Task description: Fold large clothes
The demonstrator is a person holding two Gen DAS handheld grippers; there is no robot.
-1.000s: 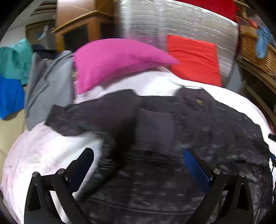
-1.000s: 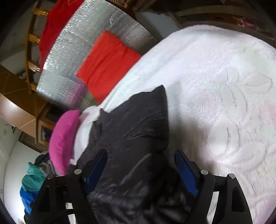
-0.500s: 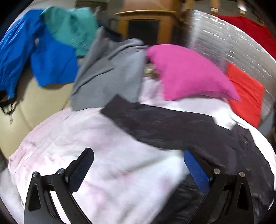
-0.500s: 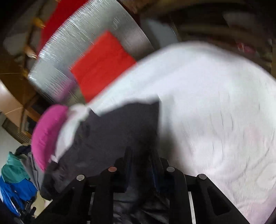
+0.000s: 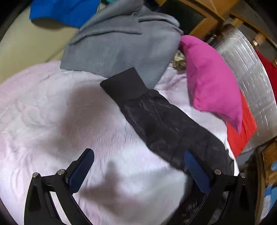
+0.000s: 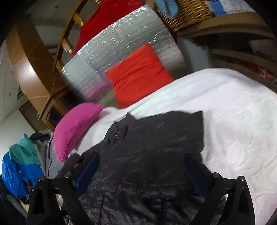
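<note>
A silver quilted headboard (image 6: 121,52) backs the white-blanketed bed (image 6: 233,112), beside a wooden cabinet (image 5: 199,15).

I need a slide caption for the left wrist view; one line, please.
Open left gripper hovers over the white blanket near the black jacket's outstretched sleeve.

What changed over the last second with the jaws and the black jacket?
The right gripper, shut over the black jacket half a second ago, has opened its jaws and let go. The left gripper swung left, off the jacket body toward the outstretched sleeve, jaws open throughout. The pink pillow, grey garment and white blanket stayed put.
</note>
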